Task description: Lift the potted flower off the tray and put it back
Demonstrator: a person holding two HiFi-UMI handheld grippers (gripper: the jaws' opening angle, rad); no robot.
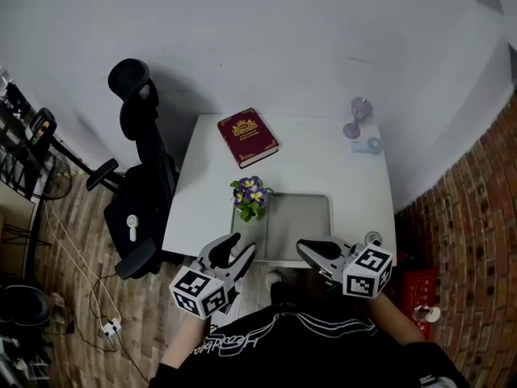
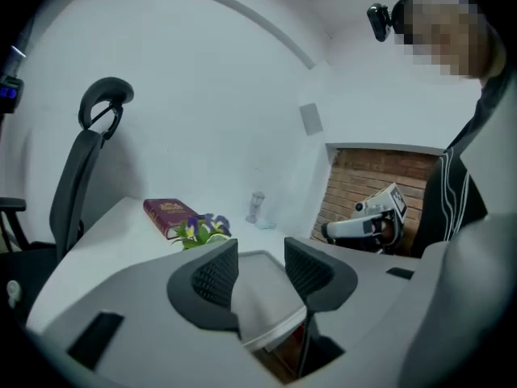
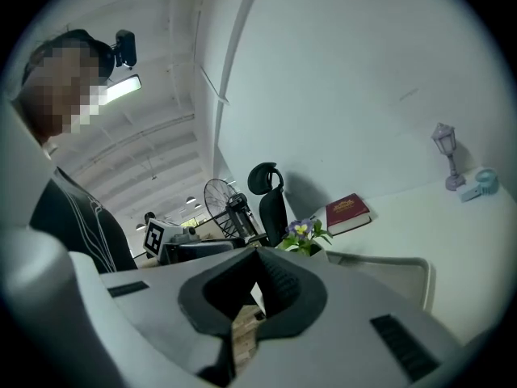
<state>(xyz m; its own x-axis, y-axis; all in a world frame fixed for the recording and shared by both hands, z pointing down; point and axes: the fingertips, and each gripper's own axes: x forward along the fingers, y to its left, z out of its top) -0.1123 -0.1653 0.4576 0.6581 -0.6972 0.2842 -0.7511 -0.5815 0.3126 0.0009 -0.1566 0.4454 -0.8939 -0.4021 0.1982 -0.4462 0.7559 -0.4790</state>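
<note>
- the potted flower (image 1: 251, 196) stands upright at the left end of the tray (image 1: 305, 218), which lies along the near edge of the table (image 1: 323, 156); it sits on the side of the left gripper, so that one looks meant for the lift.
- the left gripper (image 1: 241, 247) hovers short of the table edge, jaws spread with nothing between them, probably ready to straddle the pot.
- the right gripper (image 1: 307, 249) hangs beside it, jaws pressed together and empty, seemingly the spare hand.
- the book (image 1: 247, 137) lies well behind the tray, out of the way.
</note>
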